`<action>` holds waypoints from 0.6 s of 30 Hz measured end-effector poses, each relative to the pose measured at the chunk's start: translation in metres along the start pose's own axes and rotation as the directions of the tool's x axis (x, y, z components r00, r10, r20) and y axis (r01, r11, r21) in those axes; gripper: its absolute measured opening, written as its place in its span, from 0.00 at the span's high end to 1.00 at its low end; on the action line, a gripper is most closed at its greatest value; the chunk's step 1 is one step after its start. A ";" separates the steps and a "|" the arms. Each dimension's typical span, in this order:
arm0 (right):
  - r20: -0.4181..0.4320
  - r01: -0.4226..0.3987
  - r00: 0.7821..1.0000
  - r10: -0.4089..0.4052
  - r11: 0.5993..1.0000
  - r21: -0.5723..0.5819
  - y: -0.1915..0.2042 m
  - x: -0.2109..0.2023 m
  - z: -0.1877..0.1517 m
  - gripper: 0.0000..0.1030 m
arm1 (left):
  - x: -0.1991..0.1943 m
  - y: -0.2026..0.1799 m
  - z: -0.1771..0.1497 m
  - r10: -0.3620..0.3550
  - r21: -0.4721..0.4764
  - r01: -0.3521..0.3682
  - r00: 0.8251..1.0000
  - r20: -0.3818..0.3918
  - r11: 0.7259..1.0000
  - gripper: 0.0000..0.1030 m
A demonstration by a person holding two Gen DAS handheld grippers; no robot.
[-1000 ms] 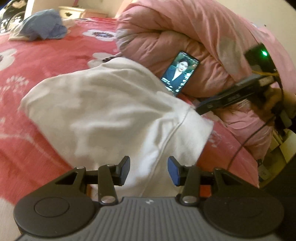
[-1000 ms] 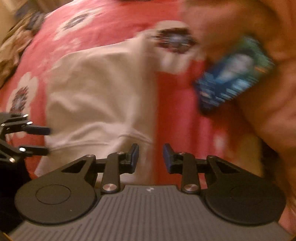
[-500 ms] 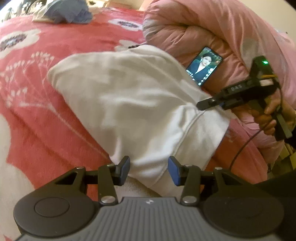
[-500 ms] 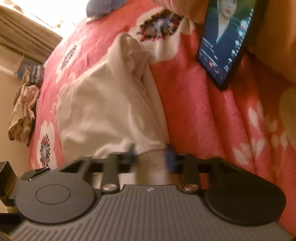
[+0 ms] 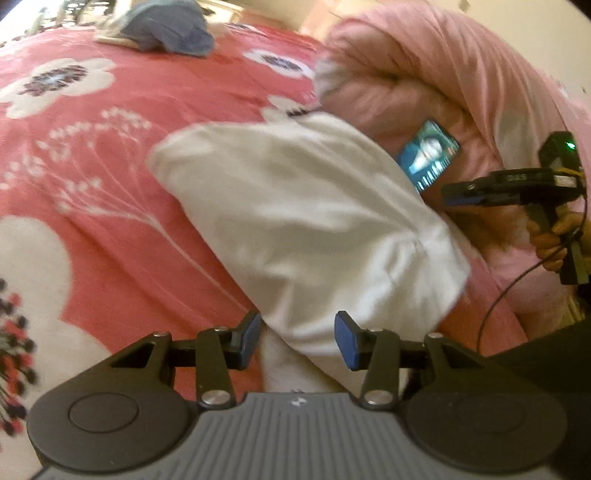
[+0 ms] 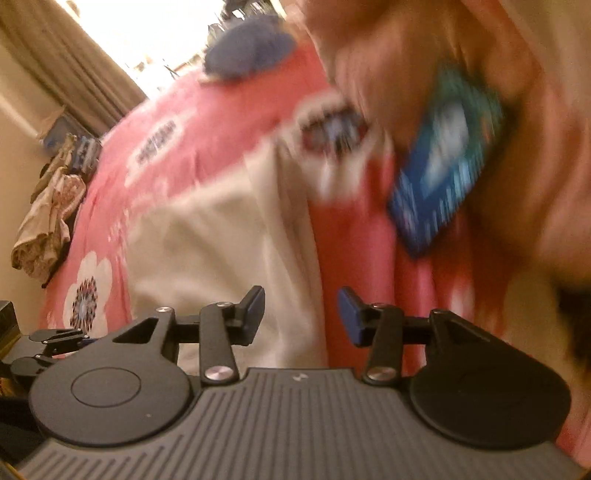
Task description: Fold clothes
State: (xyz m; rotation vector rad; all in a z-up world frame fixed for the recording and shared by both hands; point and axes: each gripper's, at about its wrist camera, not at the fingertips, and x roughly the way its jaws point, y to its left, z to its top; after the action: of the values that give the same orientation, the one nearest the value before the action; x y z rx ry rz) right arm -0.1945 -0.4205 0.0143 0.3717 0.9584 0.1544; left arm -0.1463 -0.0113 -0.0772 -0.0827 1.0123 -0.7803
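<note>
Left wrist view shows the white garment (image 5: 306,229) lying as a doubled, lumpy bundle on the bed (image 5: 110,206); further tidying folds seem left. Left gripper (image 5: 298,341) and right gripper (image 6: 301,314) jaws gape, holding nothing.

one white garment (image 5: 306,225), one phone (image 5: 430,155), two tongs (image 5: 298,341)

The bed (image 5: 122,221) wears a red cover printed with white flowers. A white garment (image 5: 303,221) lies spread across its middle. A bunched pink quilt (image 5: 424,74) sits along one side, with a lit phone (image 5: 428,155) propped against it beside the garment. A blue cloth bundle (image 5: 166,27) rests at the far end.
</note>
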 end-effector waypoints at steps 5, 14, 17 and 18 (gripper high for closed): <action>0.052 0.061 0.997 -0.050 0.970 -0.236 0.046 0.057 0.039 0.57 | 0.010 0.021 0.038 0.134 -0.061 -0.128 0.984 0.113 0.990 0.53; 0.095 0.220 0.974 -0.205 0.768 -0.602 0.110 0.161 0.080 0.62 | 0.051 0.065 0.079 0.174 -0.138 -0.154 0.973 0.149 0.978 0.51; 0.086 0.260 0.962 -0.261 0.765 -0.589 0.100 0.179 0.083 0.92 | 0.062 0.073 0.079 0.140 -0.130 -0.121 0.979 0.145 0.984 0.58; 0.084 0.244 0.968 -0.237 0.808 -0.537 0.093 0.175 0.085 0.93 | 0.063 0.075 0.077 0.127 -0.121 -0.110 0.981 0.150 0.987 0.60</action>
State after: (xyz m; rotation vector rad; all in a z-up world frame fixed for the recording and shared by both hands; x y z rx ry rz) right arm -0.0216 -0.3044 -0.0409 -0.2793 0.8967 0.1843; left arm -0.0267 -0.0175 -0.1109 -0.1762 0.9020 -0.5984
